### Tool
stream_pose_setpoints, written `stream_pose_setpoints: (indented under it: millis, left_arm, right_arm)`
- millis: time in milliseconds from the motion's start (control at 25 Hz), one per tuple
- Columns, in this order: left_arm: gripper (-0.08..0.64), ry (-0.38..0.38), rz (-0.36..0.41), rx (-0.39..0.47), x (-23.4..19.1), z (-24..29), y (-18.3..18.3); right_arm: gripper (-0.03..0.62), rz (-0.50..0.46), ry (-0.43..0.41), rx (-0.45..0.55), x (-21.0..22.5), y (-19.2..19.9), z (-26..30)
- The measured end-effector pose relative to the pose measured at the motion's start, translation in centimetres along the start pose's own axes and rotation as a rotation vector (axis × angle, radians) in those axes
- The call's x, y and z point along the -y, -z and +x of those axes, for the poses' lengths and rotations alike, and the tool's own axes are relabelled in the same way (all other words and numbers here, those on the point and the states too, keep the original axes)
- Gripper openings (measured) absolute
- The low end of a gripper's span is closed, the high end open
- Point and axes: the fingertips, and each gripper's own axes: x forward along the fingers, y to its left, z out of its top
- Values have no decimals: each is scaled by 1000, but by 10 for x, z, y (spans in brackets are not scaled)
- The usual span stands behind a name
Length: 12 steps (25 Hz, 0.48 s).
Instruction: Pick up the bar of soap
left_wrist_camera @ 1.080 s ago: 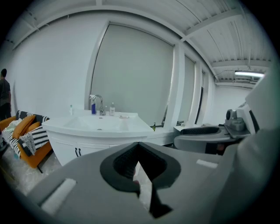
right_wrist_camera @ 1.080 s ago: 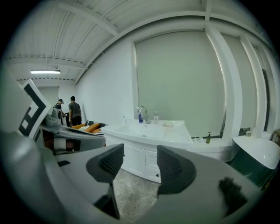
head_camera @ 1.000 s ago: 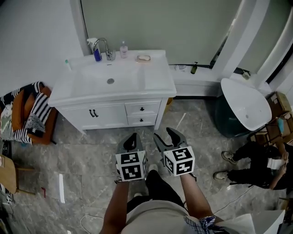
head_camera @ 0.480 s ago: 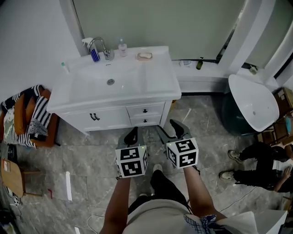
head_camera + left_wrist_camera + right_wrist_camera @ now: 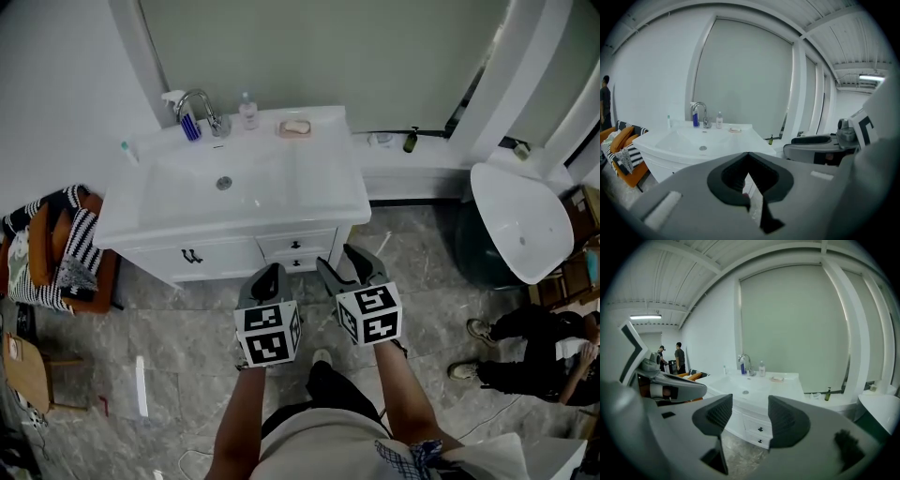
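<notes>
**Grippers held short of the vanity, soap untouched**
Left gripper (image 5: 269,278) has its jaws pressed tip to tip on nothing; right gripper (image 5: 345,262) is spread wide and empty. The soap (image 5: 296,127) lies well ahead of both grippers' tips, on the vanity's (image 5: 314,192) back rim, right of the tap (image 5: 199,101).

Shows a white vanity (image 5: 309,202) at upper centre of the head view, with a faucet (image 5: 199,101), a blue spray bottle (image 5: 187,122) and a clear pump bottle (image 5: 247,111) along its back edge. Puts an orange chair (image 5: 52,248) draped in striped cloth at the left edge and a small dark bottle (image 5: 411,141) on the ledge just right of the vanity. Sets a white oval basin (image 5: 520,220) at right and a person (image 5: 534,352) in dark clothes at lower right.
</notes>
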Motion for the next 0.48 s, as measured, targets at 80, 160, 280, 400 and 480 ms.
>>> stream_pose_setpoints:
  millis: [80,160,280,400,480]
  left_arm:
    - [6,1,5,5,2,9,-6]
    - [6,8,8,8,6,19,-13]
    - [6,7,-1,9,11,34,-21]
    - [6,-7,-5,14,15,48,-26]
    - [6,-17,-6,20,14,58,-31]
  right_arm:
    - [242,0,-18,-3,7,-5,5]
    - [242,-21,-6,8,18,-13,9]
    - [242,-62,20,12,34,-21,18]
    - [242,-67,3,2,48,-25,28]
    - [242,-67,-2,6,55,-29,34]
